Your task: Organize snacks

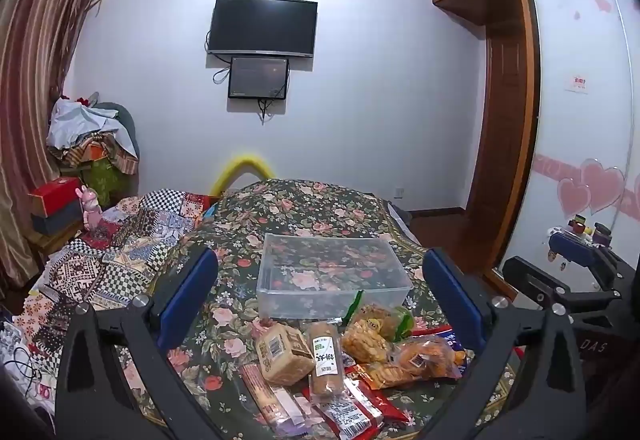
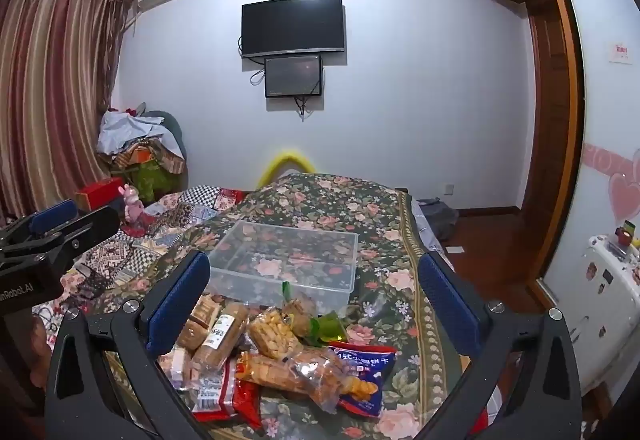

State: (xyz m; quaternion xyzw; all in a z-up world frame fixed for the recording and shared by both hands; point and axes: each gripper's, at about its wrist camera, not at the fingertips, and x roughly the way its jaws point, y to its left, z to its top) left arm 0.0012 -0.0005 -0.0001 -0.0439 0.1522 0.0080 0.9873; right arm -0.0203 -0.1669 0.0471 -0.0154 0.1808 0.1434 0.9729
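Nothing sorted yet: bin (image 1: 334, 276) sits empty on the bed (image 1: 304, 207), snacks (image 1: 344, 364) all piled in front. Both grippers' fingers wide, holding nothing.

Both tongs (image 1: 320, 304) (image 2: 314, 292) have black arms, blue textured pads, silver screws.

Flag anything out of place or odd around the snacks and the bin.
Nothing looks spilled or torn. The snack packets lie in a loose overlapping heap on the floral bedspread, none inside the clear plastic bin, which sits upright just beyond them.
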